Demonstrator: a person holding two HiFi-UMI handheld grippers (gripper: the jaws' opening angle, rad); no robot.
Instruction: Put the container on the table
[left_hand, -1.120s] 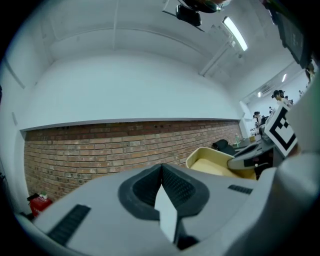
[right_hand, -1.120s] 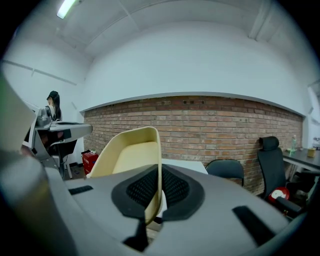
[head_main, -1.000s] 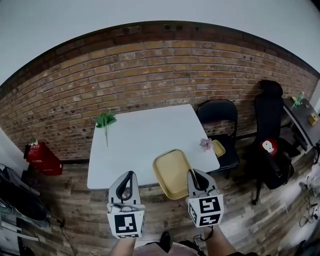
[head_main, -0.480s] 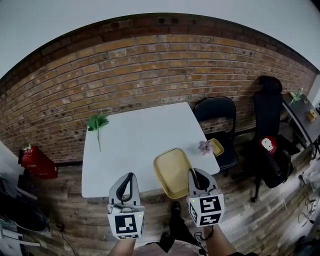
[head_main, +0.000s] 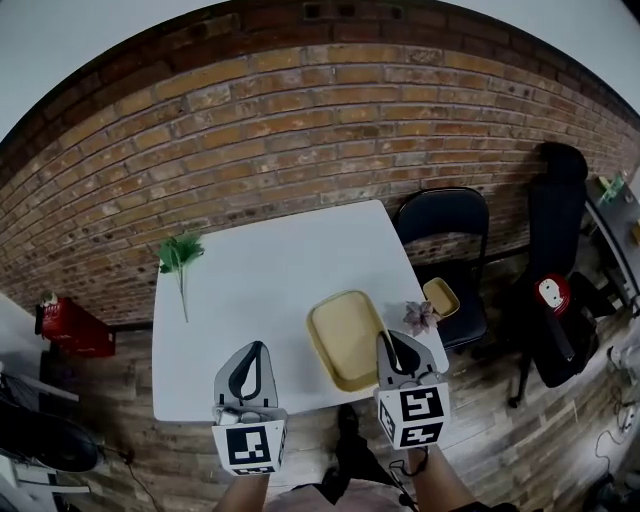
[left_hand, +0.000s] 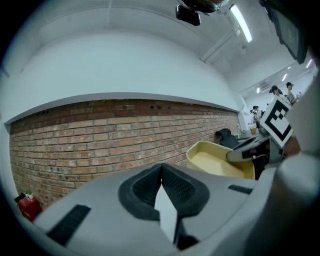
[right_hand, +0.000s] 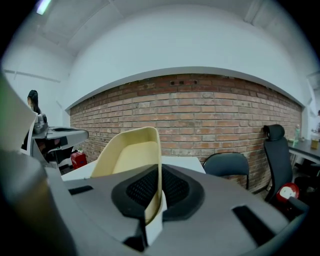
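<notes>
The container is a shallow pale yellow tray. It hangs over the near right part of the white table. My right gripper is shut on its right rim. In the right gripper view the container rises leftward out of the shut right gripper, its rim pinched between the pads. My left gripper is over the table's front edge, left of the container, shut and holding nothing. In the left gripper view the left gripper has its pads together, with the container off to the right.
A green sprig lies at the table's far left. A pink flower sits at the right edge beside the container. A black chair with a small yellow bowl stands right of the table. A brick wall is behind; a red box is on the floor.
Both grippers have moved forward toward the table. The container, which hung past the table's front edge, is now over the tabletop. Both jaws stayed shut.
</notes>
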